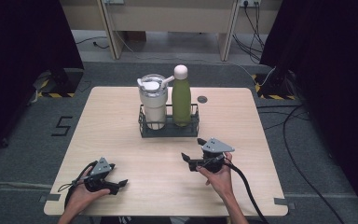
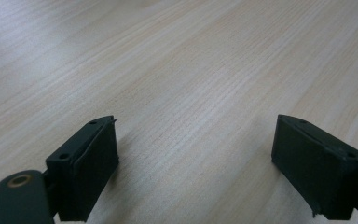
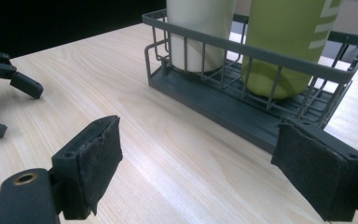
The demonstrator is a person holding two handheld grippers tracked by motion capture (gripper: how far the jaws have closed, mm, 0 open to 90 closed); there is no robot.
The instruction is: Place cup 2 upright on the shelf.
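Note:
A dark wire basket (image 1: 168, 130) stands at the middle of the wooden table (image 1: 121, 135), towards the far side. Inside it are a white lidded tumbler (image 1: 153, 105) on the left and a green bottle (image 1: 182, 100) with a pale cap on the right, both upright. My right gripper (image 1: 192, 149) hovers just in front of the basket, open, with nothing between its jaws. In the right gripper view the basket (image 3: 242, 112), tumbler (image 3: 200, 32) and bottle (image 3: 284, 37) sit close ahead of that gripper (image 3: 196, 158). My left gripper (image 1: 119, 175) rests near the front left edge, open over bare wood (image 2: 196, 70).
A small dark round disc (image 1: 202, 99) lies on the table behind the basket to the right. Black curtains flank both sides. Cables (image 1: 303, 140) run across the floor at the right, and a pale bench frame (image 1: 168, 18) stands beyond the table.

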